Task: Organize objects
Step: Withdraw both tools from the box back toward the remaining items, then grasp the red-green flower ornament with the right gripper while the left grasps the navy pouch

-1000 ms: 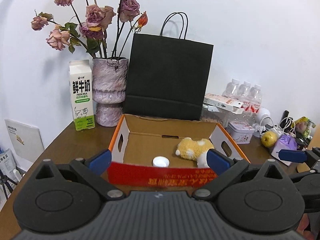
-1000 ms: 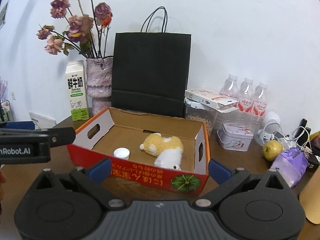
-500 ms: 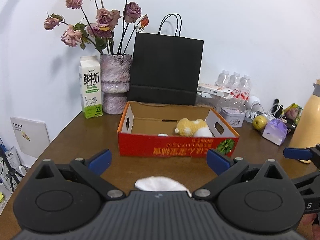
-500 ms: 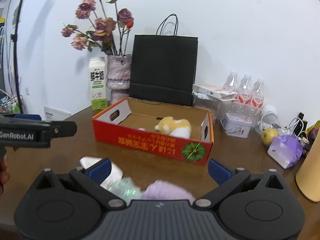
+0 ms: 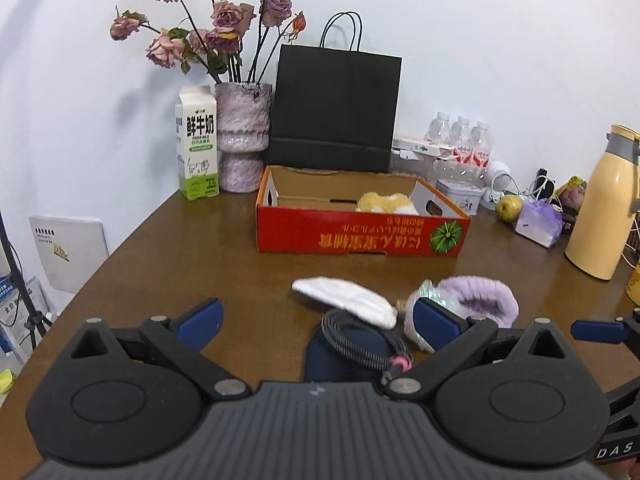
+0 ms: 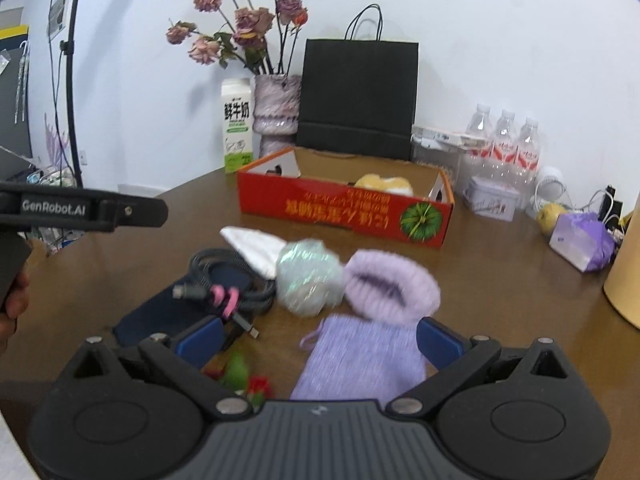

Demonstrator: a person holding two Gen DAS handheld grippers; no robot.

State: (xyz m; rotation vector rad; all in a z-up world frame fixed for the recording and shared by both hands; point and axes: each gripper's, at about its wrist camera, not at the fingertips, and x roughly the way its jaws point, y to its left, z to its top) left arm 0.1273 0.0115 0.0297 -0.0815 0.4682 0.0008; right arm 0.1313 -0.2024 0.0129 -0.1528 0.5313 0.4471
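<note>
On the table (image 6: 500, 280) the coiled cable (image 6: 224, 276) overlaps the dark pouch (image 6: 160, 312) and touches the white cloth (image 6: 256, 246); a grab there would likely drag 2 things at once. Next come the shiny ball (image 6: 310, 280), purple headband (image 6: 390, 286) and lilac bag (image 6: 360, 360), all short of the red box (image 6: 344, 210). Left gripper (image 5: 316, 322) and right gripper (image 6: 318, 340) hover low, level, jaws spread, empty.

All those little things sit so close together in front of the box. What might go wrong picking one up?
The coiled cable lies on the dark pouch and could drag it along. The white cloth, shiny ball and purple headband touch, so the open right tool might catch two.
</note>
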